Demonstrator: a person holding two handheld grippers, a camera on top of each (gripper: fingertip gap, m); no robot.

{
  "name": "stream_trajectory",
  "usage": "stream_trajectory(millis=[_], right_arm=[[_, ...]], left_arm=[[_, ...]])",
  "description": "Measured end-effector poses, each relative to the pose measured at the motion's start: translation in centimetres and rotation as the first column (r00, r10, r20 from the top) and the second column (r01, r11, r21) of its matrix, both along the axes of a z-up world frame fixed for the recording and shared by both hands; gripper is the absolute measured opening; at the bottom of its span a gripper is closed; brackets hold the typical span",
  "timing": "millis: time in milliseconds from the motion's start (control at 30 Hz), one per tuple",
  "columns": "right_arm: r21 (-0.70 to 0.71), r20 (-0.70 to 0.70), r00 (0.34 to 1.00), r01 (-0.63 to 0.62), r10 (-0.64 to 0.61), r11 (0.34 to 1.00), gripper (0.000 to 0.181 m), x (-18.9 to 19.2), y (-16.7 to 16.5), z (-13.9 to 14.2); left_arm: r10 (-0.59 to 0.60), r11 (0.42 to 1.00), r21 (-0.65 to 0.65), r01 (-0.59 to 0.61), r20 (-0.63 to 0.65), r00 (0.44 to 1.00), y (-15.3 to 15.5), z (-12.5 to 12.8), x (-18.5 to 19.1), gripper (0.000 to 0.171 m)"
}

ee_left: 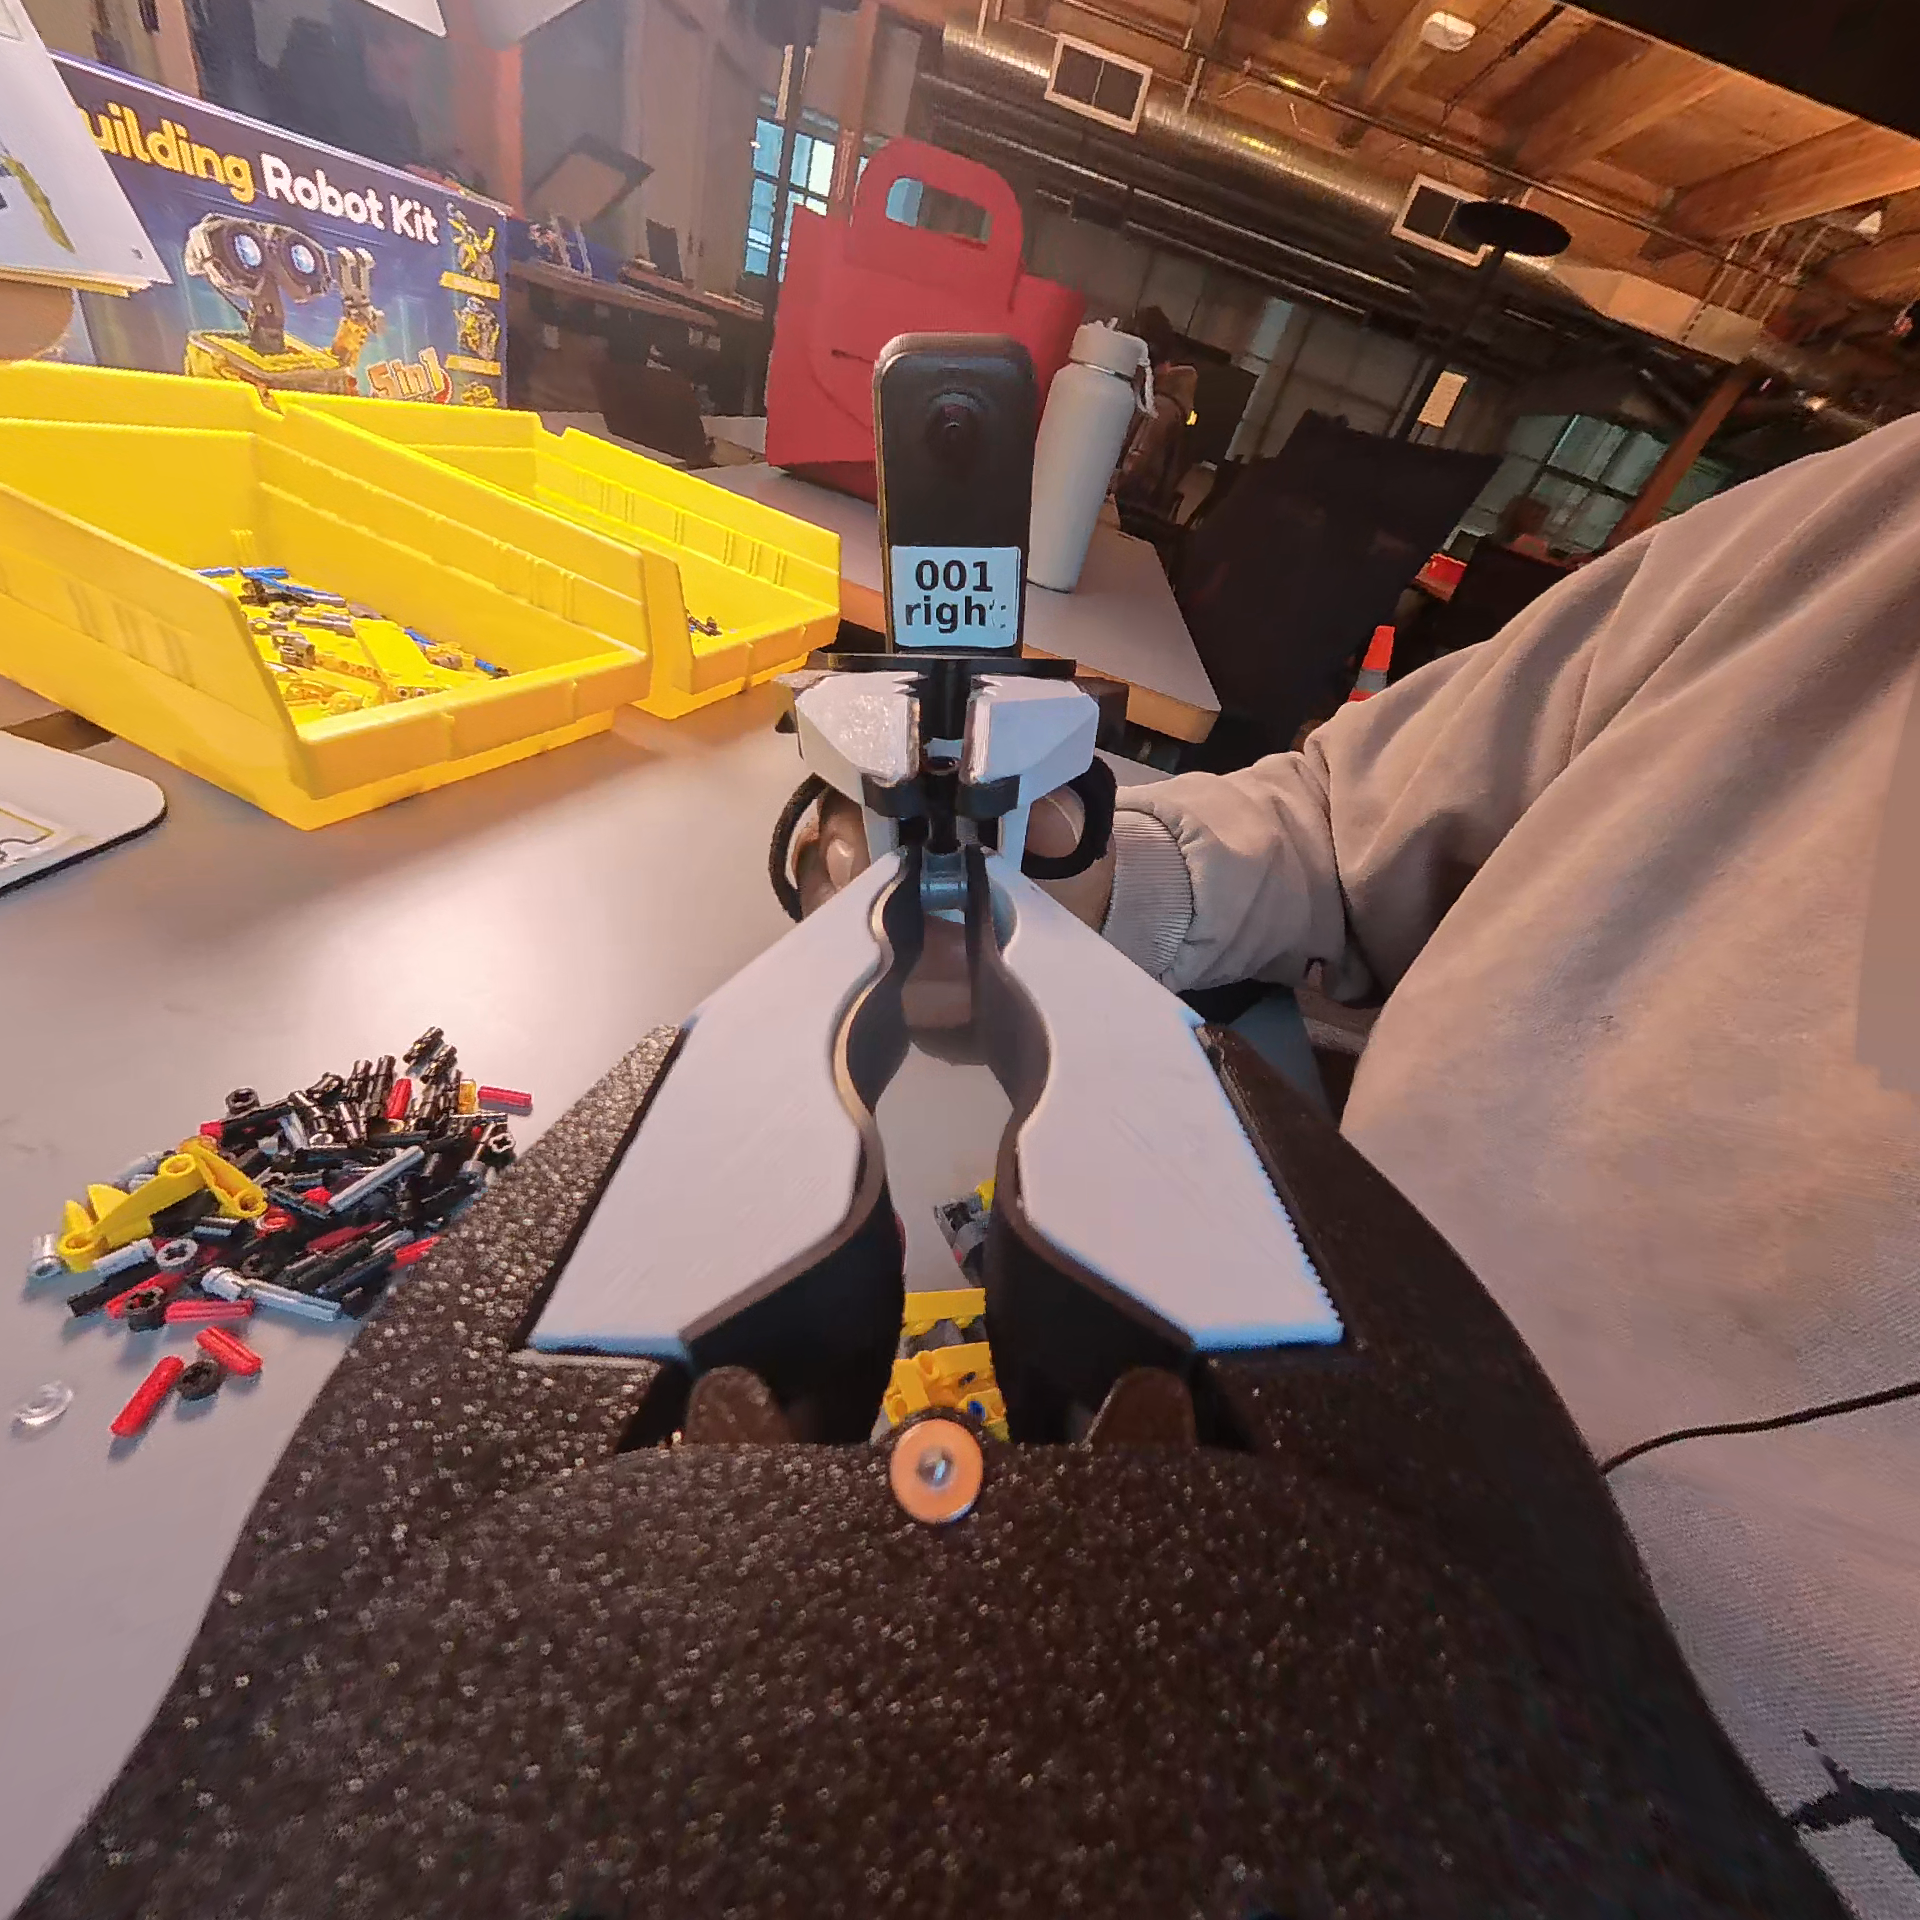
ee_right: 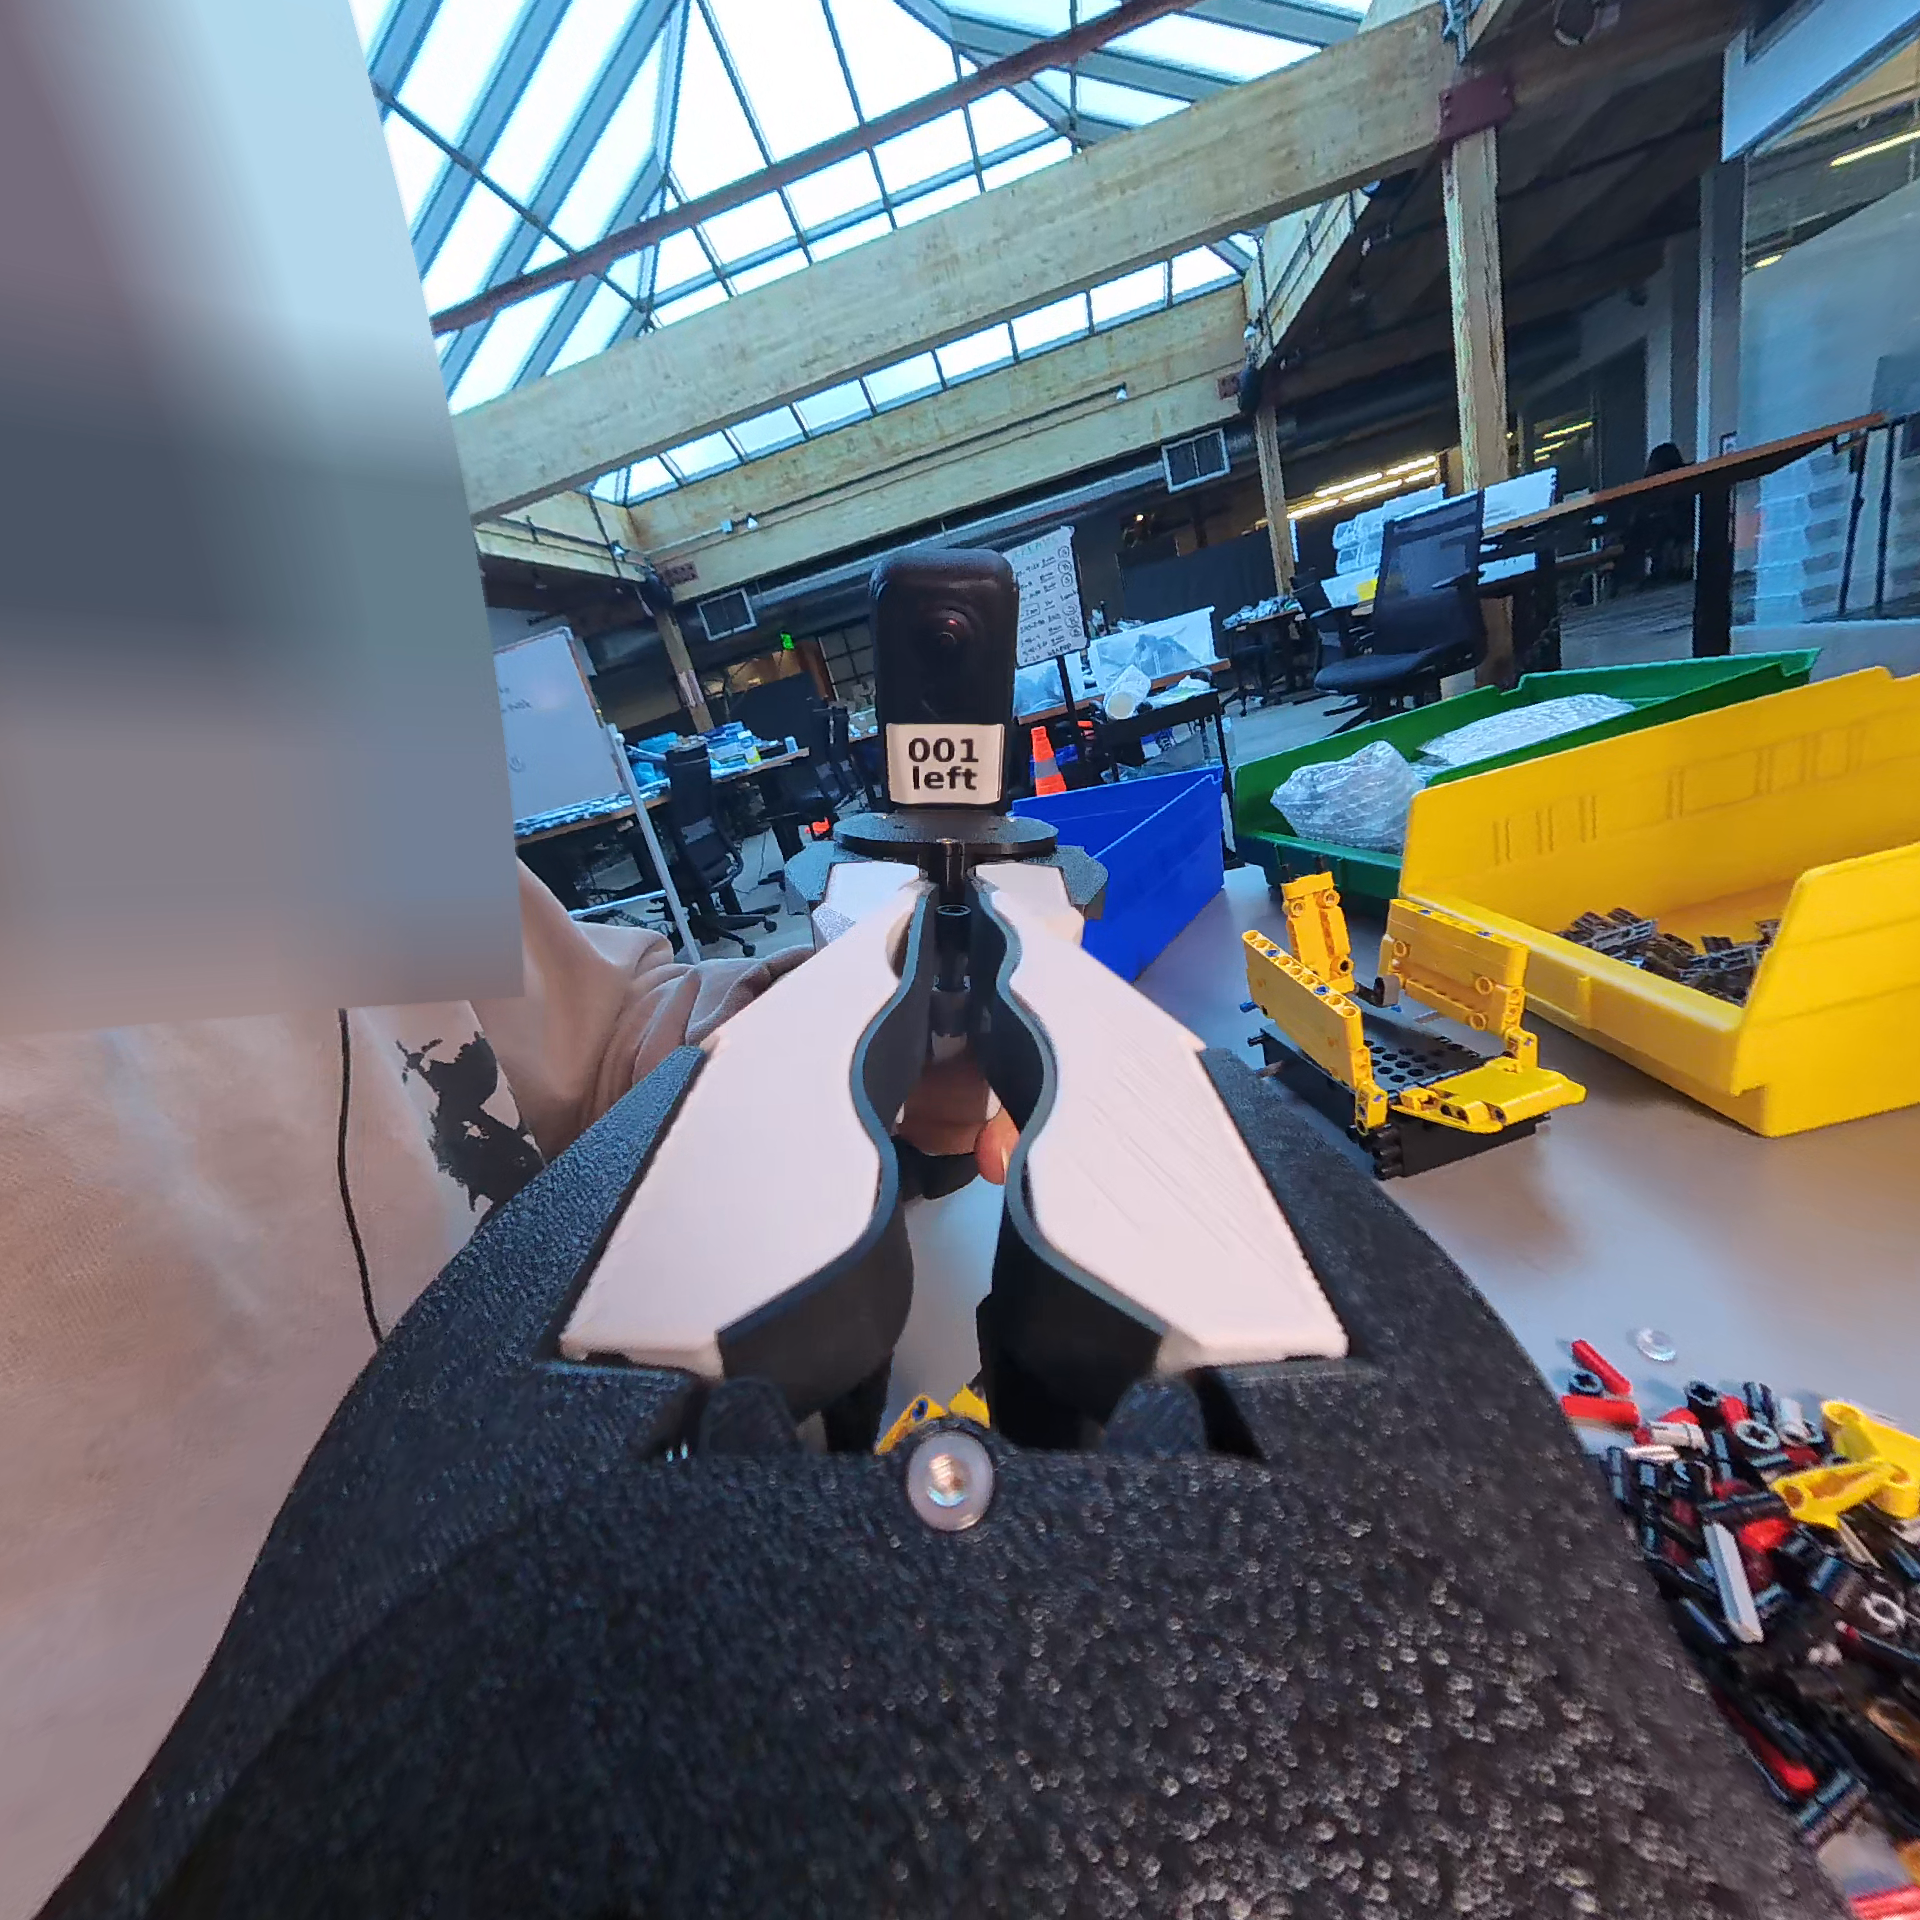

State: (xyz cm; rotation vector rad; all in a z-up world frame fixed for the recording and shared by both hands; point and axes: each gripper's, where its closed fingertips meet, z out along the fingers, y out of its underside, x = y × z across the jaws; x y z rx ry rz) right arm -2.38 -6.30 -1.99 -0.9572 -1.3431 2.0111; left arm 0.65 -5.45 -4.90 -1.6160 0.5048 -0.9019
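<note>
- Our left gripper (ee_left: 940,883) and right gripper (ee_right: 951,971) meet tip to tip, both clamped on one small grey-and-black connector piece (ee_left: 943,878) above the grey table (ee_left: 520,935).
- Loose pins (ee_left: 301,1174) lie left; yellow bins (ee_left: 416,623) beyond.

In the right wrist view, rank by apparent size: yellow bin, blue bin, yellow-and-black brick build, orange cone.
1. yellow bin, largest
2. yellow-and-black brick build
3. blue bin, partly hidden and farther off, so this rank is unsure
4. orange cone, smallest, far in the background
</note>
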Motion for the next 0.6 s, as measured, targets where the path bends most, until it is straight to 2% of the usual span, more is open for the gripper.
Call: stream_trajectory(millis=[300, 467, 500, 533, 600], right_arm=[[-0.021, 0.028, 0.999, 0.030, -0.030, 0.999, 0.003, -0.9, 0.9, -0.4], [0.004, 0.042, 0.999, 0.034, -0.034, 0.999, 0.005, -1.2, 0.5, -0.9], [-0.017, 0.032, 0.999, 0.035, -0.034, 0.999, 0.005, -1.1, 0.5, -0.8], [-0.027, 0.032, 0.999, 0.035, -0.034, 0.999, 0.004, -1.1, 0.5, -0.8], [-0.011, 0.029, 0.998, 0.050, -0.050, 0.999, 0.005, -1.1, 0.5, -1.1]], left_arm=[[-0.007, 0.999, -0.047, 0.008, 0.032, 0.999, 0.5, -0.4, -0.8, 0.007], [-0.005, 1.000, -0.028, 0.007, 0.068, 0.998, 0.1, -0.5, -1.3, 0.007], [-0.005, 1.000, -0.022, 0.007, 0.072, 0.997, 0.0, -0.5, -1.2, 0.009], [0.012, 1.000, -0.021, -0.011, 0.067, 0.998, 0.2, -0.7, -1.3, 0.019], [0.031, 1.000, -0.003, -0.031, 0.094, 0.995, 0.2, -0.5, -1.4, 0.023]])
